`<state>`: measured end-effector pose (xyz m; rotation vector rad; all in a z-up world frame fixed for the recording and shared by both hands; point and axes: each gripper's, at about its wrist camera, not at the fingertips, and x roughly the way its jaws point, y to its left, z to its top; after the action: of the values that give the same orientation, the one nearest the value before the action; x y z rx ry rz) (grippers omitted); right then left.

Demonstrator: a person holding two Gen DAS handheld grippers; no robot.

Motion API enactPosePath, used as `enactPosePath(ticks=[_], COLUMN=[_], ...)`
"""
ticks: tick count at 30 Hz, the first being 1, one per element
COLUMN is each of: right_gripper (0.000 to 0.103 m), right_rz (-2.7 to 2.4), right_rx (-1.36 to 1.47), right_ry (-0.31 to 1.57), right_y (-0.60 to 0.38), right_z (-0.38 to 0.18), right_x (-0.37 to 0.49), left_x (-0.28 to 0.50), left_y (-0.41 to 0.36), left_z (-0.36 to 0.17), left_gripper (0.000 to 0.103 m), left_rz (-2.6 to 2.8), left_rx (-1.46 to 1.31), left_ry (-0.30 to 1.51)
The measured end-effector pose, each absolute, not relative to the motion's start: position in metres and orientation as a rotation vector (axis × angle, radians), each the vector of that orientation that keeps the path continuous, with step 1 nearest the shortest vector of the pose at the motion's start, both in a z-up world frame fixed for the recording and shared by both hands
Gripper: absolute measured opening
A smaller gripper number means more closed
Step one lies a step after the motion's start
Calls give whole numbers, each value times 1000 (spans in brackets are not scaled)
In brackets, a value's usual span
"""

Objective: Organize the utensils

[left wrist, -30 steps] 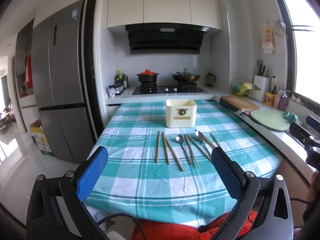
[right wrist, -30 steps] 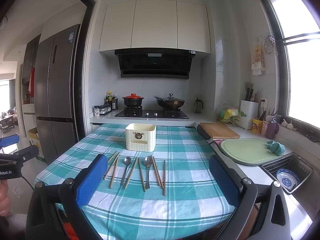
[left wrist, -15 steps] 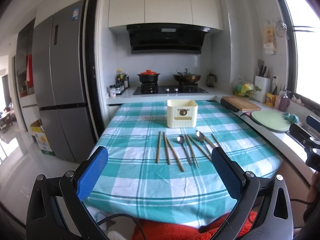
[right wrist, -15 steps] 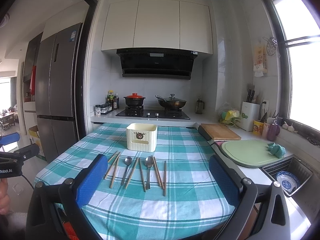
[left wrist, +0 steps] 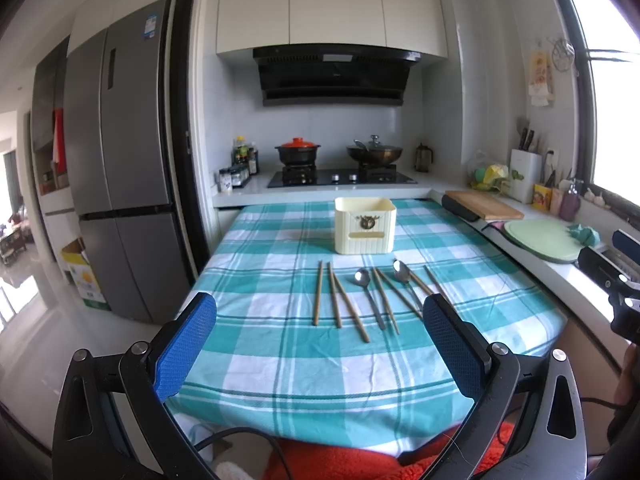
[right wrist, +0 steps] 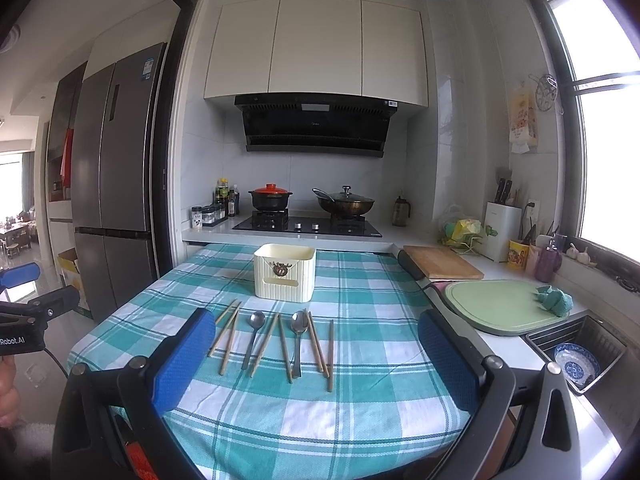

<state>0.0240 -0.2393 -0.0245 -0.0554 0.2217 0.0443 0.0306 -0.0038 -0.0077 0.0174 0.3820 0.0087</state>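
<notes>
- Through the left wrist camera, we hold the left gripper (left wrist: 320, 344) above the near edge of the checked tablecloth (left wrist: 280, 360), its blue pads (left wrist: 186, 344) spread wide with nothing between them. Wooden chopsticks (left wrist: 318, 294) and two spoons (left wrist: 370, 298) lie in a loose row; the cream utensil box (left wrist: 365, 225) stands just behind them.
- Through the right wrist camera, our right gripper (right wrist: 316, 364) is likewise spread apart and empty. The chopsticks (right wrist: 330, 354) and spoons (right wrist: 298, 342) lie between it and the box (right wrist: 285, 273). A green cutting mat (right wrist: 500, 306) sits on the counter to the right.
</notes>
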Motion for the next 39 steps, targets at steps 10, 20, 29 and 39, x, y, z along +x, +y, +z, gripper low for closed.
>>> enactPosePath(ticks=[10, 20, 29, 39], right_gripper=[103, 103, 103, 103], right_rz=[49, 52, 52, 43], right_rx=[-51, -48, -42, -17], right_ry=[228, 234, 257, 319], right_y=[-240, -239, -239, -245], right_z=[-26, -28, -36, -47], right_x=[28, 31, 41, 61], left_x=[33, 36, 45, 65], left_y=[-4, -4, -7, -9], left_z=[-9, -13, -16, -24], left_gripper=[103, 103, 103, 103], left_rz=[9, 12, 10, -39], left_rx=[21, 19, 25, 11], left_ry=[387, 394, 425, 489])
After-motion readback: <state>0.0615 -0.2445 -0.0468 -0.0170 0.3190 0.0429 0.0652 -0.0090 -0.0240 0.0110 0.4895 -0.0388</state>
